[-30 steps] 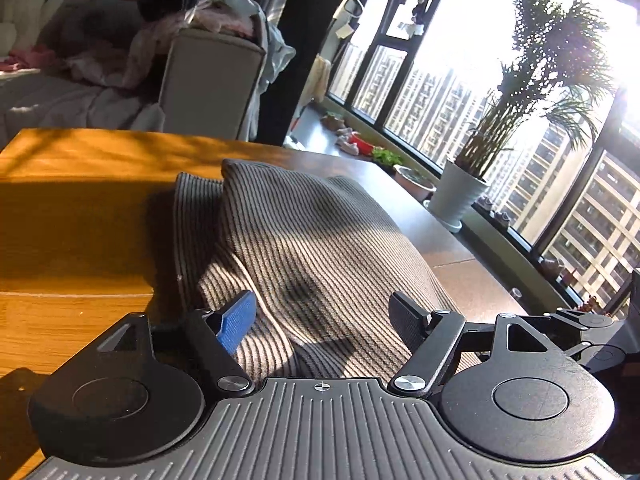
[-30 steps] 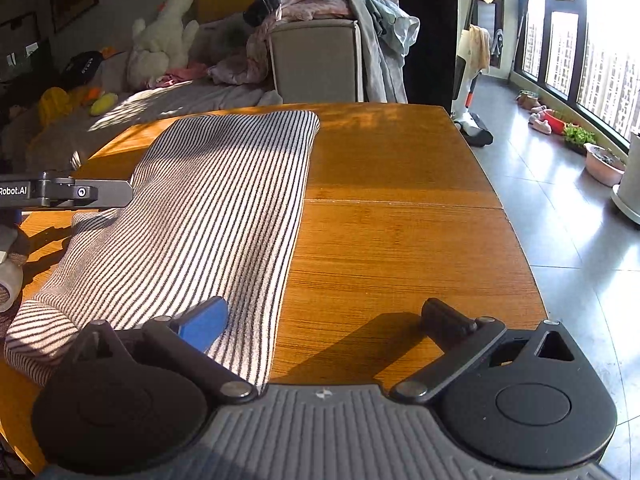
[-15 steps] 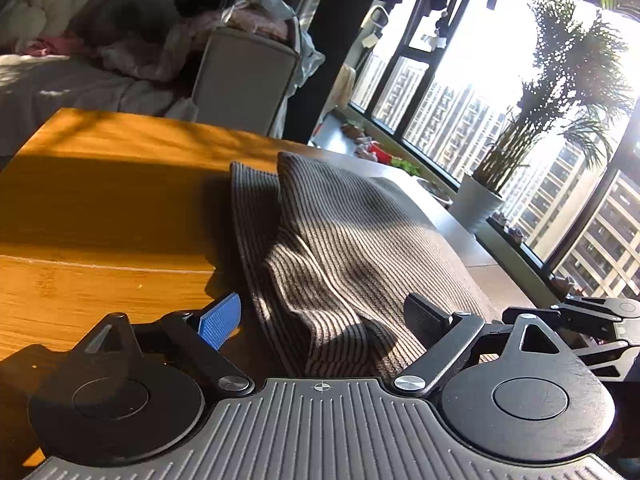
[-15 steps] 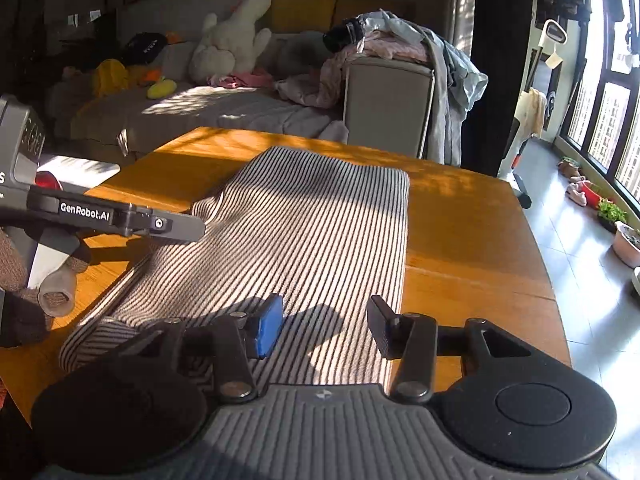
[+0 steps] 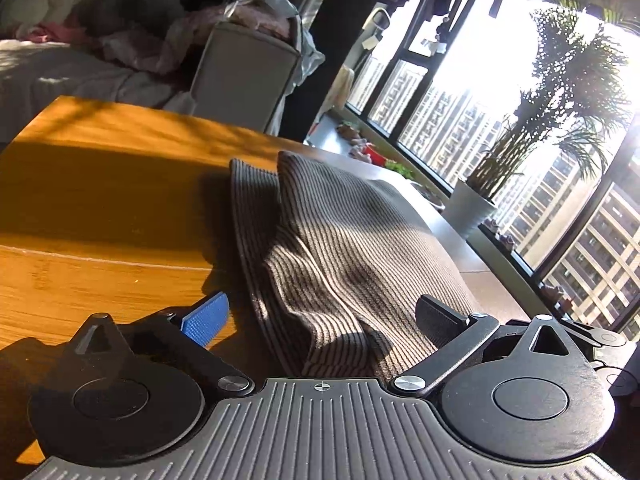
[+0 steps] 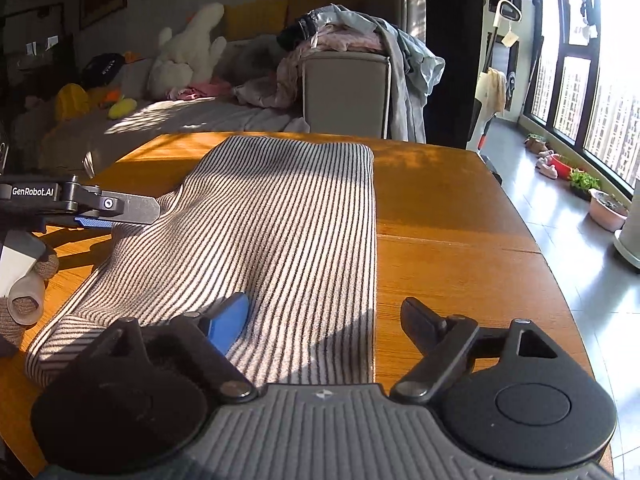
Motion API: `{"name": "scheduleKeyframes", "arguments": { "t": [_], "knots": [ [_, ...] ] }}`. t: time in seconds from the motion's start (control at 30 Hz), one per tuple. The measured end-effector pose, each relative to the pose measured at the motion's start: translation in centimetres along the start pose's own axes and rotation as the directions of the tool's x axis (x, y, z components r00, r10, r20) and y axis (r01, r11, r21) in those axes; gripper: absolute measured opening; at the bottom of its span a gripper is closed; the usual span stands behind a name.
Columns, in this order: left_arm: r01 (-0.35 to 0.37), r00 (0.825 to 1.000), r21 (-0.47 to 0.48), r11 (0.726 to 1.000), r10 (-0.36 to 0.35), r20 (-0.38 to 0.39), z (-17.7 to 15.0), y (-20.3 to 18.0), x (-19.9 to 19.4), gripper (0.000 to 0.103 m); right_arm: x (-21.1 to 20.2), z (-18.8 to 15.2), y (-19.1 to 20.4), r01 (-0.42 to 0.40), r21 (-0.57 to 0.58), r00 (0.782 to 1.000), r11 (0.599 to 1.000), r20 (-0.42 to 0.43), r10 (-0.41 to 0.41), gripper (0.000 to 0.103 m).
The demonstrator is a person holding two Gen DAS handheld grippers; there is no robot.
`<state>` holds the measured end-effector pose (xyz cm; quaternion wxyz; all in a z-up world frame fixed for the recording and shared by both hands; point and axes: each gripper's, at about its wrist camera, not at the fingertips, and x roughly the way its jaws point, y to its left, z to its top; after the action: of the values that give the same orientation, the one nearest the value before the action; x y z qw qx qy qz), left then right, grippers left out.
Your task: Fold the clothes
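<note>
A sunlit living room: a wooden table [image 6: 460, 240] stands before a sofa heaped with laundry. On the table lies a striped garment [image 6: 288, 232], folded into a long band running straight away from you. Its near end sits under both your tools. Your right gripper [image 6: 324, 316] straddles the band's right edge, jaws opening, pads pressing nothing. Your left gripper [image 5: 320, 320] stands over the bunched near-left corner, jaws opening wide, empty. Both hands look equally near that end.

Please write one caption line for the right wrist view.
Right gripper opening over a folded striped garment on a wooden table.
</note>
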<state>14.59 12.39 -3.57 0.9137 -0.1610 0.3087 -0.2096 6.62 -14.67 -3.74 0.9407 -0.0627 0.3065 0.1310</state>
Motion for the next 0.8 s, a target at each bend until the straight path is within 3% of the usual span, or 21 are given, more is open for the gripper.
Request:
{"name": "scheduleKeyframes", "arguments": {
  "t": [0.07, 0.17, 0.27, 0.37, 0.47, 0.67, 0.73, 0.8],
  "knots": [
    [-0.001, 1.0, 0.001, 1.0, 0.001, -0.001, 0.0, 0.0, 0.0, 0.103, -0.2, 0.3, 0.3, 0.003, -0.048, 1.0, 0.999, -0.001, -0.003, 0.085],
    [-0.002, 1.0, 0.002, 1.0, 0.002, -0.002, 0.0, -0.1, 0.1, 0.103, -2.3, 0.8, 1.4, -0.018, -0.226, 0.999, 0.974, 0.026, 0.025, 0.085],
    [-0.005, 1.0, 0.005, 1.0, 0.005, -0.002, 0.0, -0.2, 0.1, 0.103, -5.1, 1.0, 2.0, -0.153, -0.344, 0.987, 0.927, -0.01, 0.159, 0.085],
    [-0.012, 1.0, 0.01, 1.0, 0.012, -0.004, 0.1, -0.3, 0.2, 0.103, -6.6, 0.1, 3.0, -0.293, -0.426, 0.956, 0.856, -0.097, 0.278, 0.085],
    [-0.021, 1.0, 0.017, 1.0, 0.021, -0.005, 0.1, -0.5, 0.3, 0.103, -5.9, -1.2, 4.2, -0.316, -0.492, 0.948, 0.811, -0.148, 0.28, 0.085],
    [-0.062, 0.998, 0.012, 0.998, 0.062, -0.014, 0.0, -0.4, -0.2, 0.103, -3.1, -1.4, 5.1, -0.244, -0.498, 0.97, 0.832, -0.128, 0.208, 0.082],
    [-0.071, 0.997, 0.011, 0.997, 0.071, -0.028, 0.0, -0.4, -0.9, 0.103, -2.2, -0.8, 4.6, -0.263, -0.415, 0.964, 0.871, -0.143, 0.223, 0.072],
    [-0.06, 0.998, 0.02, 0.998, 0.061, -0.032, -0.1, -0.5, -2.1, 0.103, -1.4, -0.1, 3.9, -0.284, -0.314, 0.956, 0.906, -0.16, 0.245, 0.072]
  ]
}}
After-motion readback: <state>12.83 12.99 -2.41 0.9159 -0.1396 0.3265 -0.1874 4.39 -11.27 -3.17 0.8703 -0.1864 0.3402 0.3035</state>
